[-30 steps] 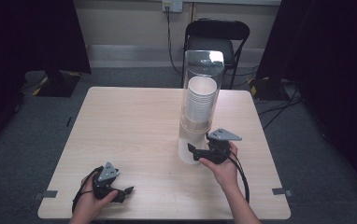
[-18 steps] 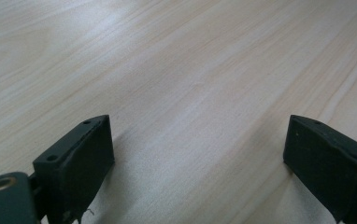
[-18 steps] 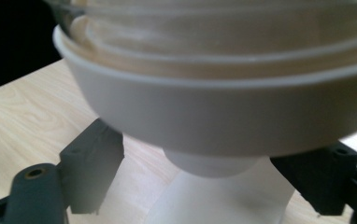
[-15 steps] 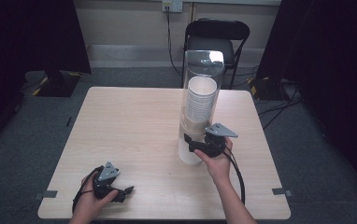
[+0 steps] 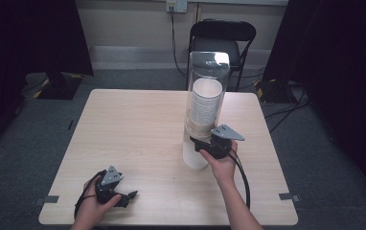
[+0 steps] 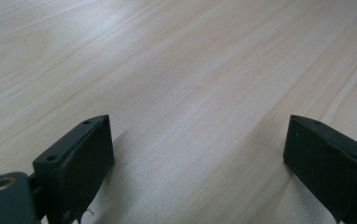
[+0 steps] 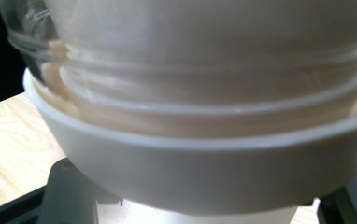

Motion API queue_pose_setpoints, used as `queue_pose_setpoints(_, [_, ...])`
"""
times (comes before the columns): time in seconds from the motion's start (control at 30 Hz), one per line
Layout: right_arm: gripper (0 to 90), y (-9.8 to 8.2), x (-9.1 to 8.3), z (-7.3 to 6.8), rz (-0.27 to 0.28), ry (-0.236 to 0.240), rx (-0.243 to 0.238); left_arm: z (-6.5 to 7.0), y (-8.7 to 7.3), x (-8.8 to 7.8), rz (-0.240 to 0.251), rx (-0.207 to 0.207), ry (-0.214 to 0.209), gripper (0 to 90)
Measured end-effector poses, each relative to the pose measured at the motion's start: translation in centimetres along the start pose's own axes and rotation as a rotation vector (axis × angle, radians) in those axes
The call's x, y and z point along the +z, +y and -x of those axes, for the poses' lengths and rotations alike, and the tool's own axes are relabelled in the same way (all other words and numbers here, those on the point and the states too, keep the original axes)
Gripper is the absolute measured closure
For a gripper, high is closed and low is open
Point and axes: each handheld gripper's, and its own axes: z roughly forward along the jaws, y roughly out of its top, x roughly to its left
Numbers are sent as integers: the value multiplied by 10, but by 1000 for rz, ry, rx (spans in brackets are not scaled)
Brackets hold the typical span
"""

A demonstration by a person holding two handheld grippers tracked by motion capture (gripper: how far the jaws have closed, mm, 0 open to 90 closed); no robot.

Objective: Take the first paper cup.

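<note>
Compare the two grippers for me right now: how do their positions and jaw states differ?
The left gripper lies low at the table's near edge, far from the cup dispenser; the right gripper is raised against the dispenser's lower section. The left gripper's jaws stand wide apart over bare wood; the right gripper's jaws flank the bottom cup, contact unclear. Both are hand-held.

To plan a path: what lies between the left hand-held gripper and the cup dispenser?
Only bare table, in the high view, between left hand-held gripper and cup dispenser.
</note>
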Motion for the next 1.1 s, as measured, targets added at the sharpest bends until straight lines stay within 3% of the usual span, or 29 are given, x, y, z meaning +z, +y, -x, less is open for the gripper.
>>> queue_pose_setpoints(0.1, [329,-1,0,2,5,15,-8,0,0,0,1,-2,0,81])
queue_pose_setpoints(0.37, [341,-7,0,-2,38,-17,-44,0,0,0,0,0,1,80])
queue_pose_setpoints(1.1, [349,-12,3,-1,42,-29,-64,0,0,0,0,0,1,80])
